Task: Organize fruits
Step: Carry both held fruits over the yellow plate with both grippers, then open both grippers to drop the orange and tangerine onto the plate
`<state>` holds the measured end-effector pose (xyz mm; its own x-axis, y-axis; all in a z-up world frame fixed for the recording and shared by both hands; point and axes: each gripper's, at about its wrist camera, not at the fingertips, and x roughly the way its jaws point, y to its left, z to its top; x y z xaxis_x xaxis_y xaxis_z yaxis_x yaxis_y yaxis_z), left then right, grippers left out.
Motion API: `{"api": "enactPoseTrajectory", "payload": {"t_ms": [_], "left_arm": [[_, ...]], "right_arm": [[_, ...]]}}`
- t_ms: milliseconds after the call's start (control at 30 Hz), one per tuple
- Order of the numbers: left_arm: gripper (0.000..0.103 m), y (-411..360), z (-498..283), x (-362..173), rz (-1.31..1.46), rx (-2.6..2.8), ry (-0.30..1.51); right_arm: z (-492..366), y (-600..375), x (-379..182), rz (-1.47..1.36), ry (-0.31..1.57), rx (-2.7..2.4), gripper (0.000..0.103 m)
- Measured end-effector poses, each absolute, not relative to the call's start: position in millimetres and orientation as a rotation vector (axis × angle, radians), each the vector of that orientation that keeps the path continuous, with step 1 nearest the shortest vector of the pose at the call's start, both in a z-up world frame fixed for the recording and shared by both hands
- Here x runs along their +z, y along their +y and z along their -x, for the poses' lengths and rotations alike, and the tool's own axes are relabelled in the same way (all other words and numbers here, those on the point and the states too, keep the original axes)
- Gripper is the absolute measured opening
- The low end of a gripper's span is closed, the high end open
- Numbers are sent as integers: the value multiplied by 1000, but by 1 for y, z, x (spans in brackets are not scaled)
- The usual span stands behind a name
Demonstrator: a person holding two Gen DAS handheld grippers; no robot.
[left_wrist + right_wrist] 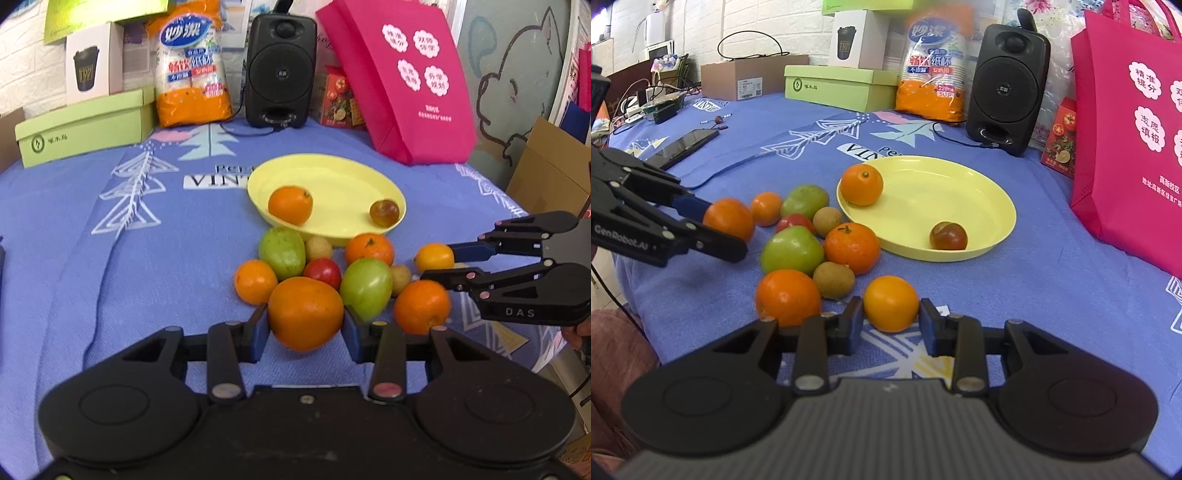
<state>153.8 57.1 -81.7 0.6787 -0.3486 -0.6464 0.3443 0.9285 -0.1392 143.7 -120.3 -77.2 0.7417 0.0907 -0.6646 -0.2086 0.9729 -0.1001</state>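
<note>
My left gripper (pixel 306 325) is shut on a large orange (pixel 304 314) at the near edge of a fruit pile on the blue cloth; in the right wrist view the left gripper (pixel 724 230) holds this orange (pixel 728 218). The right gripper (pixel 891 317) is shut on a small yellow-orange fruit (pixel 891 303), with a blue pad on either side. From the left wrist view, the right gripper (pixel 436 264) and its fruit (pixel 435 257) are at the pile's right. Behind the pile, a yellow plate (pixel 340 184) holds a mandarin (pixel 290 205) and a dark tomato (pixel 384 212).
The pile holds two green fruits (pixel 282 253) (pixel 365 288), a red tomato (pixel 322 272), more oranges (pixel 421 306) and small brown fruits (pixel 318 248). A pink bag (pixel 406 74), a speaker (pixel 280 70) and a green box (pixel 85 125) line the back. A phone (pixel 683 142) lies left.
</note>
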Motion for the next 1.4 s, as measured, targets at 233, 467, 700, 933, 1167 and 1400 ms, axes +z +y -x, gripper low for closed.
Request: {"api": "enactPoseTrajectory", "payload": {"t_ms": [233,467,700,933,1167,1400], "left_arm": [[41,48,-160,-67,-4,-415,698],[41,29,-182,-56,-39,-452,670],[41,4,-223,-50,-52,-482,671],[41,-21,-257,-64,-74,-495,727],[43,-26,-276,-76,-84,-457,761],[65,-19,-269,-69,-84,-439,727]], "right_arm": [[-142,-127,-66,157,687,156,32],[-151,-135,-60,154,666,148,32],[-175,-151,-50,120,628,131,32],[-211,-169,-47,69,621,101,32],[-233,-172,-57,58,651,94,32],[-236,-170,-58,63,645,88,38]]}}
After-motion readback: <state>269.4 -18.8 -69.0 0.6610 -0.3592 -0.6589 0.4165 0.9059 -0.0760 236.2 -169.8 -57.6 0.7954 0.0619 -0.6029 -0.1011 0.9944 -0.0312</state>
